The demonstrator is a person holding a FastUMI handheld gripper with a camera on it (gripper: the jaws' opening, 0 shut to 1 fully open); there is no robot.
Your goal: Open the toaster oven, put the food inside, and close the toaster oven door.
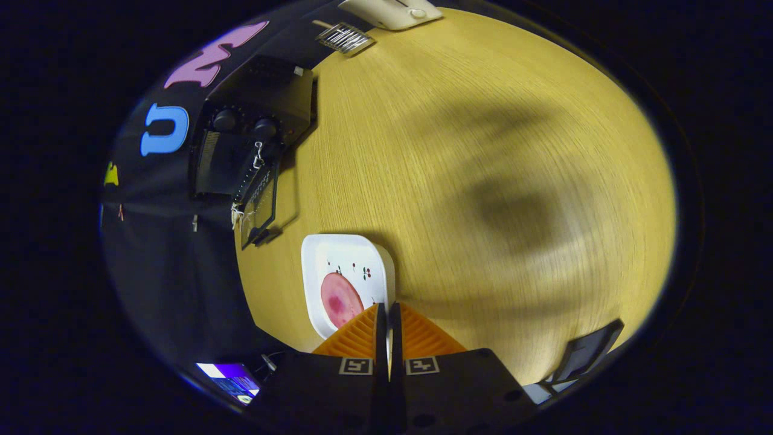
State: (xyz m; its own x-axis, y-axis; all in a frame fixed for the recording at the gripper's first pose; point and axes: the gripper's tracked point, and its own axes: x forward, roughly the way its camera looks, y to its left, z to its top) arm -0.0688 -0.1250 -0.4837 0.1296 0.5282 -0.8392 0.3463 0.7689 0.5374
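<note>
The black toaster oven [253, 115] with two knobs stands at the table's far side against the booth wall. Its glass door [261, 202] hangs open toward the table, a bit of white string tied at its handle. A white square plate [347, 254] lies just ahead of my fingers and carries a round pink slice of food [340, 300]. My gripper [388, 309] sits at the plate's near rim, its jaws closed to a thin slit with the pale rim showing between them. The fingers hide the plate's near corner.
The wooden table [483, 151] stretches wide beyond the plate, with soft shadows across it. A beige device [392, 12] and a small striped tag [345, 38] lie at its far end. A dark flat object [586, 353] sits beside my fingers; a lit screen [232, 377] is on the other side.
</note>
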